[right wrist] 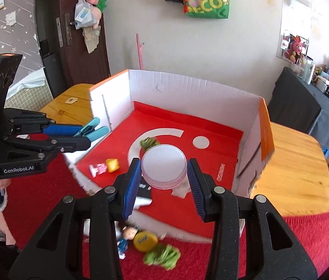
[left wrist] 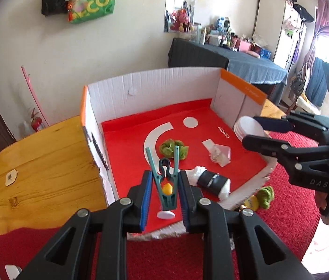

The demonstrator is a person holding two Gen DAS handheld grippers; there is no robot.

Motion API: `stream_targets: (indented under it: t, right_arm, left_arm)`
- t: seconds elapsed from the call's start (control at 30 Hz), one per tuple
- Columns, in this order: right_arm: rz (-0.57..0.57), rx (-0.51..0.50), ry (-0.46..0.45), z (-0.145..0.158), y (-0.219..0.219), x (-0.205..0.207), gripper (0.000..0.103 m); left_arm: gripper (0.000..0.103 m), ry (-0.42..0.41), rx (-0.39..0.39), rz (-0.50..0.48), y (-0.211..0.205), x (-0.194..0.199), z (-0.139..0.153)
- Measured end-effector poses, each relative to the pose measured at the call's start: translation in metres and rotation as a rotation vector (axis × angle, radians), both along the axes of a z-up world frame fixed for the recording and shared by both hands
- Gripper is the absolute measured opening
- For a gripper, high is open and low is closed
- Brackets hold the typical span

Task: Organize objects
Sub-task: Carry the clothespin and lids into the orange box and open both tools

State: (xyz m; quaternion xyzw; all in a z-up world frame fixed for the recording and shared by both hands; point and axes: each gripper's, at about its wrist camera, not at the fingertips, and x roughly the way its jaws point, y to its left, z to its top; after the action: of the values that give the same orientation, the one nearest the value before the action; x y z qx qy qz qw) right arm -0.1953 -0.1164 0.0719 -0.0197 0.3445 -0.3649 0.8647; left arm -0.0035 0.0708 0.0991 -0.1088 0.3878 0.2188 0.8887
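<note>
Left gripper (left wrist: 164, 186) pinches a teal clothespin (left wrist: 165, 182); right gripper (right wrist: 164, 179) pinches a round white lid (right wrist: 163, 166) above the cardboard box (right wrist: 187, 86).

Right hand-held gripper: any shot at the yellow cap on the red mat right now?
Probably not yet. The right hand-held gripper is shut on a round white lid, so its jaws are full. The yellow cap lies bare on the mat, outside the box, with nothing covering it.

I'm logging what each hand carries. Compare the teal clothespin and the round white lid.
The teal clothespin is long, thin and forked; the round white lid is a flat disc. The clothespin sits in the left claw, prongs pointing away; the lid lies flat between the right claw's pads. Both are clamped and held above the cardboard box.
</note>
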Motion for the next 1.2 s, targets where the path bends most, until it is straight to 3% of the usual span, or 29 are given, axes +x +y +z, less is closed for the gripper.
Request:
stream_targets:
  t: [0.63, 1.2]
  right_arm:
    - [-0.116, 0.157, 0.235, -0.028, -0.091, 0.055, 0.039]
    - [-0.165, 0.275, 0.323, -0.046, -0.120, 0.053, 0.039]
  left_arm:
    - [0.023, 0.196, 0.006, -0.003, 0.036, 0.047, -0.045]
    - [0.023, 0.254, 0.001, -0.032, 0.042, 0.046, -0.057]
